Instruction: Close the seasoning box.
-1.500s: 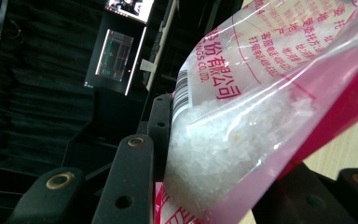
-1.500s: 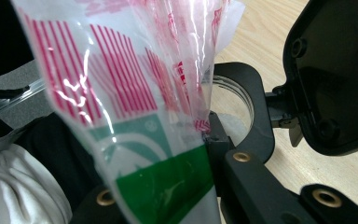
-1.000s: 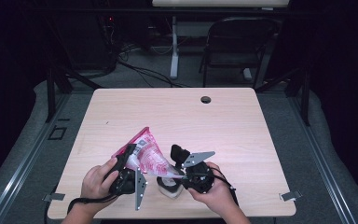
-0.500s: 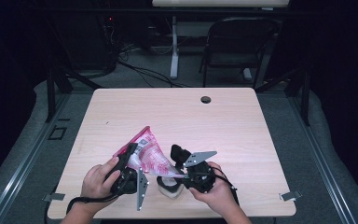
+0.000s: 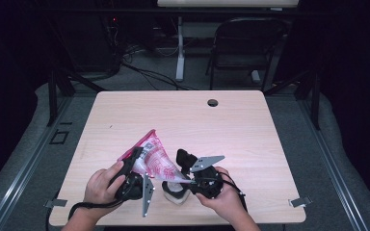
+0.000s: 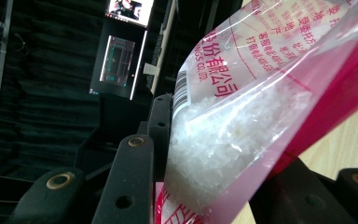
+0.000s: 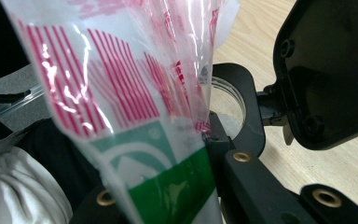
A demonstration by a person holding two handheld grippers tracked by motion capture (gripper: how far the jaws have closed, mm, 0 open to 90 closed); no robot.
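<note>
A clear and pink plastic bag (image 5: 151,156) of white crystals is held tilted above the table's front edge, its lower corner pointing down. My left gripper (image 5: 136,158) is shut on the bag's upper left side; in the left gripper view the crystals (image 6: 242,126) press against its jaw. My right gripper (image 5: 180,179) is shut on the bag's lower end, where red stripes and a green band (image 7: 168,186) show. Just below that corner stands a small jar (image 5: 176,193) with a black rim (image 7: 242,84). Its black flip lid (image 7: 335,65) stands open.
The wooden table (image 5: 250,130) has a round cable hole (image 5: 212,102) near its far edge. A folding chair (image 5: 243,45) and a desk leg (image 5: 179,53) stand beyond the table. The jar sits close to the front edge.
</note>
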